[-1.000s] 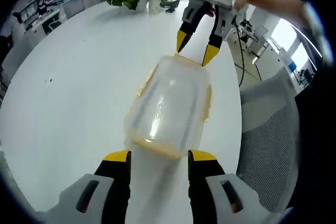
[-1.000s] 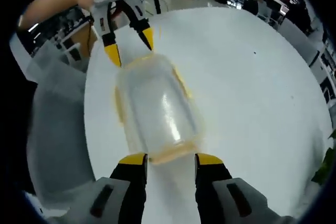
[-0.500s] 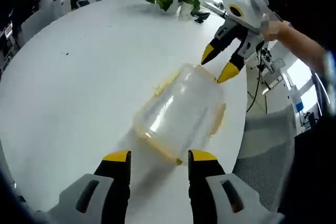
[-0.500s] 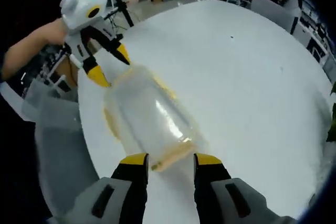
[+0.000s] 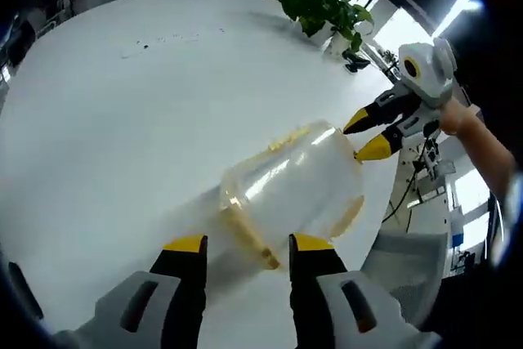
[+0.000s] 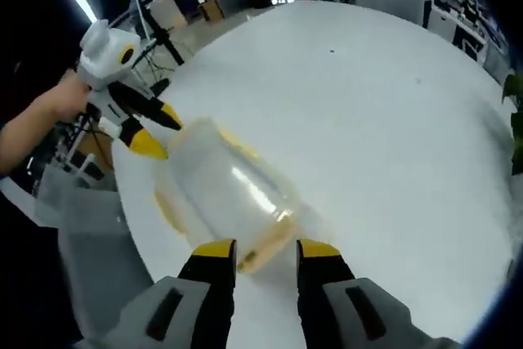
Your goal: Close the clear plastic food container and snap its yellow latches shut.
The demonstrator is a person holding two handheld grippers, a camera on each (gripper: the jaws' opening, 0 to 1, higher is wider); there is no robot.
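A clear plastic container [image 5: 298,185] with its lid on lies on the white round table [image 5: 122,120]. Yellow latches [image 5: 351,212] stick out along its edges. In the left gripper view my left gripper [image 5: 248,244] is open, its jaws on either side of the near end latch [image 5: 249,234]. My right gripper [image 5: 365,135] is open at the far end, with its tips at the container's rim. The right gripper view looks the opposite way: the container [image 6: 225,194] lies ahead of my open right gripper [image 6: 266,249], and my left gripper [image 6: 157,130] is at its far end.
Potted plants [image 5: 323,2] stand at the table's far edge. A grey mesh chair [image 6: 90,234] is close to the table edge beside the container. A person's forearm [image 6: 37,124] holds the far gripper. Behind the table is an office with desks.
Both views have swung and rolled, so the container now lies at a slant in them. Each gripper stays at its own end of the container, jaws as wide as before.
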